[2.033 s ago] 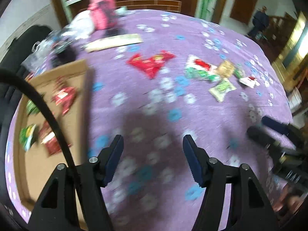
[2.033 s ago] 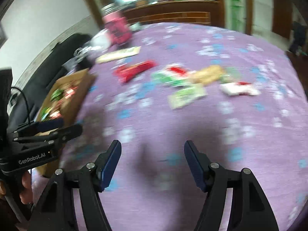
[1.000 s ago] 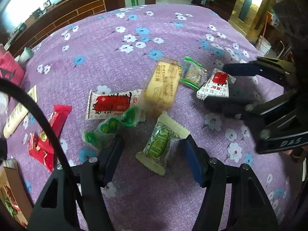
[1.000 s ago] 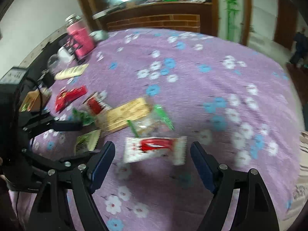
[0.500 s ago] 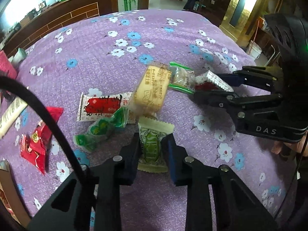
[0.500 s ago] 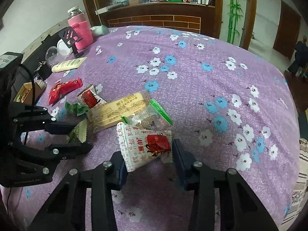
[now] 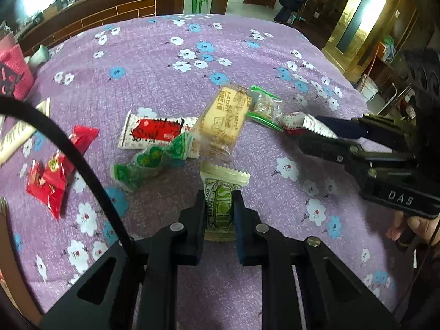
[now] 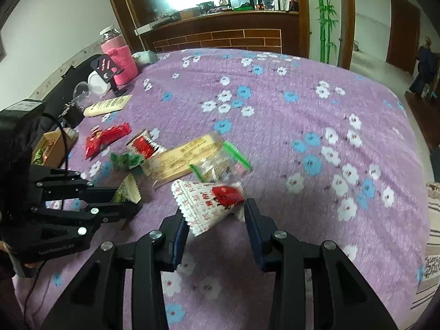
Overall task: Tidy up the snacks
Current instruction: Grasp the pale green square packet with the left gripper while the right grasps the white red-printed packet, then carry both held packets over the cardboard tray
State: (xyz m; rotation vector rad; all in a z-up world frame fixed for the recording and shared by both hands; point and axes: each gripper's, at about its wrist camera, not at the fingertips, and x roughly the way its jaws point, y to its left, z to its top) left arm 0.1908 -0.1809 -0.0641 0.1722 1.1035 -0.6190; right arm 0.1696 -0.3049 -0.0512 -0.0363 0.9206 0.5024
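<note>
My left gripper (image 7: 219,202) is shut on a green-and-cream snack packet (image 7: 221,192), which lies on the purple flowered cloth (image 7: 170,63). The right wrist view shows the same gripper (image 8: 129,202) at the left with that packet (image 8: 127,188) in its tips. My right gripper (image 8: 216,216) is shut on a white packet with a red label (image 8: 209,202), tilted and lifted slightly off the cloth. From the left wrist view, the right gripper (image 7: 316,132) reaches in from the right with the packet's edge (image 7: 302,121) showing.
Loose snacks lie in a cluster: a yellow biscuit packet (image 7: 225,121), a clear packet with green ends (image 7: 265,107), a white-and-red packet (image 7: 154,133), a green sweet (image 7: 154,162) and red packets (image 7: 55,173). A cardboard box (image 8: 52,144) and a pink bottle (image 8: 119,60) stand at the left.
Both grippers came down over the snack pile and closed, the left on the green packet and the right on the white-and-red one. The right packet has since tipped up.
</note>
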